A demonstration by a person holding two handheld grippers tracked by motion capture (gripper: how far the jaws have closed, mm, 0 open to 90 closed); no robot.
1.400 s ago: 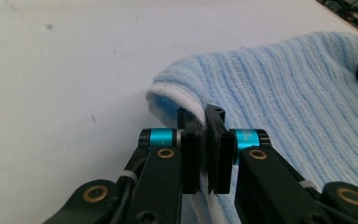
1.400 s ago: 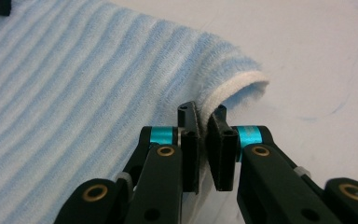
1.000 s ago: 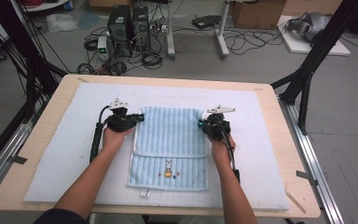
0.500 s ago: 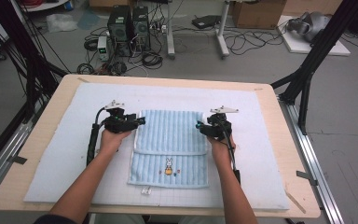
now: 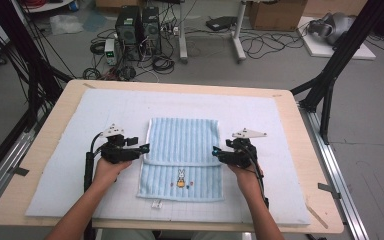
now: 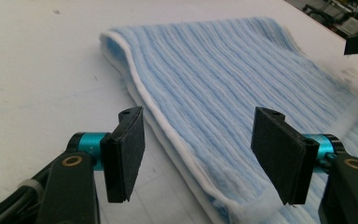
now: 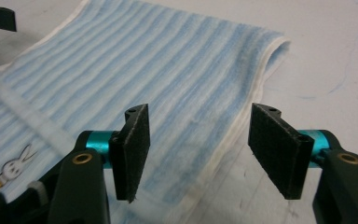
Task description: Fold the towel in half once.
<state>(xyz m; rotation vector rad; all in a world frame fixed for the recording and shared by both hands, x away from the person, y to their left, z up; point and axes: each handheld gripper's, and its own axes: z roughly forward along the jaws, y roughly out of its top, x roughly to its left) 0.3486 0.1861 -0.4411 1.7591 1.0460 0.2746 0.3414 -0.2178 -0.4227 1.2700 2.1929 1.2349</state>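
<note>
A light blue striped towel (image 5: 182,150) lies folded on the mat, a small rabbit print (image 5: 180,176) on its near layer. My left gripper (image 5: 142,148) sits at the towel's left edge and my right gripper (image 5: 216,152) at its right edge, tips pointing inward. In the left gripper view, the jaws of my left gripper (image 6: 200,156) have just been opening and stand open. The towel's white-hemmed edge (image 6: 177,144) lies between them, untouched. My right gripper (image 7: 200,151) has also just been opening; the towel's folded edge (image 7: 223,144) lies loose between its pads.
A pale blue mat (image 5: 65,150) covers the wooden table (image 5: 305,150). A small white tag (image 5: 156,204) lies by the towel's near edge. Black frame posts (image 5: 330,85) stand at both sides. Computers (image 5: 140,25) and cables sit on the floor beyond.
Both grippers have moved toward the person along the towel's sides. Their jaws, shut on the towel before, have opened and let it go. The towel lies flat.
</note>
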